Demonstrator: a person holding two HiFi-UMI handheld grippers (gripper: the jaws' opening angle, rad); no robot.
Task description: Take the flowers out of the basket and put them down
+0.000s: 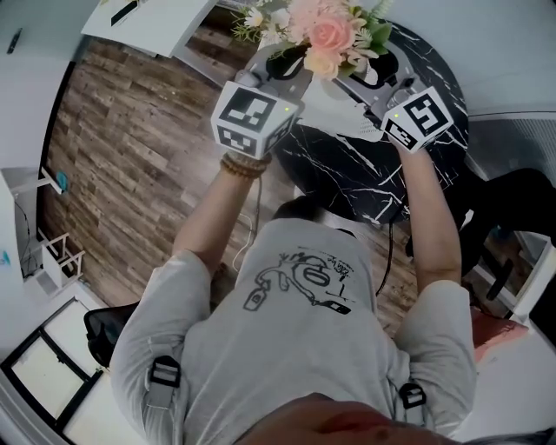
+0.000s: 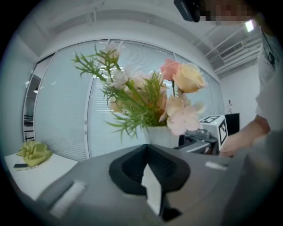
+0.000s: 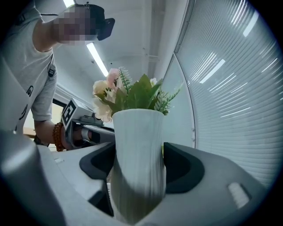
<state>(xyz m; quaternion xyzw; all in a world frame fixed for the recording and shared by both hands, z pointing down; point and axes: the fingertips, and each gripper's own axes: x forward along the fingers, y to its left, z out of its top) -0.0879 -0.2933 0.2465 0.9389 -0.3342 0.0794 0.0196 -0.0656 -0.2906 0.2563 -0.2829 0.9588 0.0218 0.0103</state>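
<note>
A bunch of pink, cream and white flowers [image 1: 326,30] with green sprigs stands in a white ribbed vase [image 3: 138,154]. My right gripper [image 3: 138,170] is shut on the vase, with one dark pad on each side of its body. In the head view the blooms hide the vase, and both grippers are raised above the table. My left gripper [image 2: 148,172] sits just left of the flowers [image 2: 177,97] with its jaws together. A thin white sliver shows between them, and I cannot tell what it is. The left gripper [image 3: 88,130] stays clear of the vase.
A round black marble table [image 1: 347,169] lies below the grippers, with something white [image 1: 334,109] on it under the flowers. Wood floor spreads to the left. A white desk [image 1: 148,22] stands at top left. A yellow-green cloth [image 2: 33,152] lies on a white surface by the blinds.
</note>
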